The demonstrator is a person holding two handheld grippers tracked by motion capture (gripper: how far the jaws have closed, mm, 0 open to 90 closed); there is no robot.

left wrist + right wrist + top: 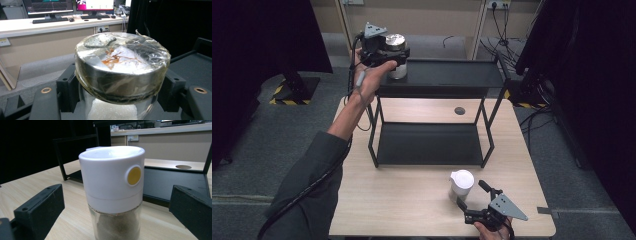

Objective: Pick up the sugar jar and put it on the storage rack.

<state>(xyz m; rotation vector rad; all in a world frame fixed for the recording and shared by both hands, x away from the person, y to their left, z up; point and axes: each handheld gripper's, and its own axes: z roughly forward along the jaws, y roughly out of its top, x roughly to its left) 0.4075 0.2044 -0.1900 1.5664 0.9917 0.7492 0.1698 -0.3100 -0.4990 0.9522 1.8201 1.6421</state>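
Left gripper [393, 54] clenched on the glass jar [397, 67] just under its metal lid [121, 63]; lid wrapped in clear film, white grains inside. Jar at the left end of the black rack's top shelf [447, 74]. From the high view I cannot tell whether its base rests on the shelf or hangs just above it.

Right gripper [471, 199] released, jaws wide to either side of the white-capped shaker [461, 183], not touching it. Shaker stands on the counter [412, 195], just in front of the rack's lower shelf [429, 144].

Doing this step well, as I judge it:
- Keep the jar upright; the grip sits high, near the lid, so a tilt could let the glass swing.
- Set the base fully inside the shelf's raised rim, not on the edge.
- Let go only once the base bears flat.
- Draw my jaws back level, so they don't drag the film or tip the jar.
- Right hand waits; close on the shaker's cap squarely, below the yellow button [134, 175].
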